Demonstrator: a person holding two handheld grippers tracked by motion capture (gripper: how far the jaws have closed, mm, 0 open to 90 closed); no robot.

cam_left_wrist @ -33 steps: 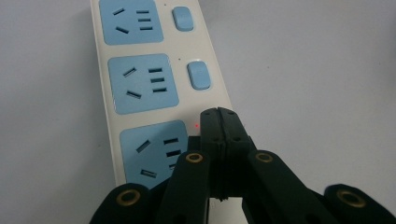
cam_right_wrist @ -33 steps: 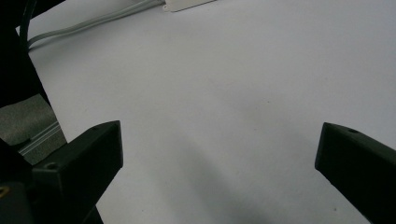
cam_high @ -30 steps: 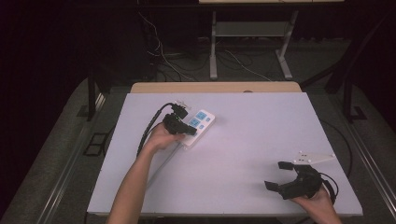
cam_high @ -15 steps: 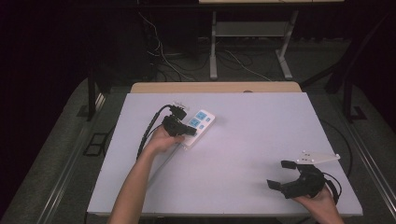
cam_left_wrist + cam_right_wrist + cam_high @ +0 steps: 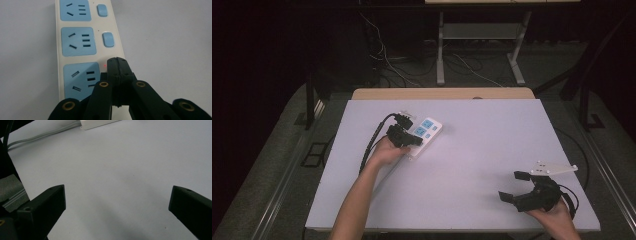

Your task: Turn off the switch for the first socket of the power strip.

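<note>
Left gripper (image 5: 117, 65), jaws pressed together, tip on the nearest switch of the power strip (image 5: 75, 47), red dot lit beside it. Press straight down, don't slide. Right gripper (image 5: 518, 186) spread wide, well apart from the strip.

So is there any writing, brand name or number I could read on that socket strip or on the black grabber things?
None can be read.
Power strip: no printed words or brand show; it has blue socket panels, blue switches and one small red light.
Left gripper, jaws shut over the strip: no lettering.
Right gripper, open above the table: no lettering visible.
</note>
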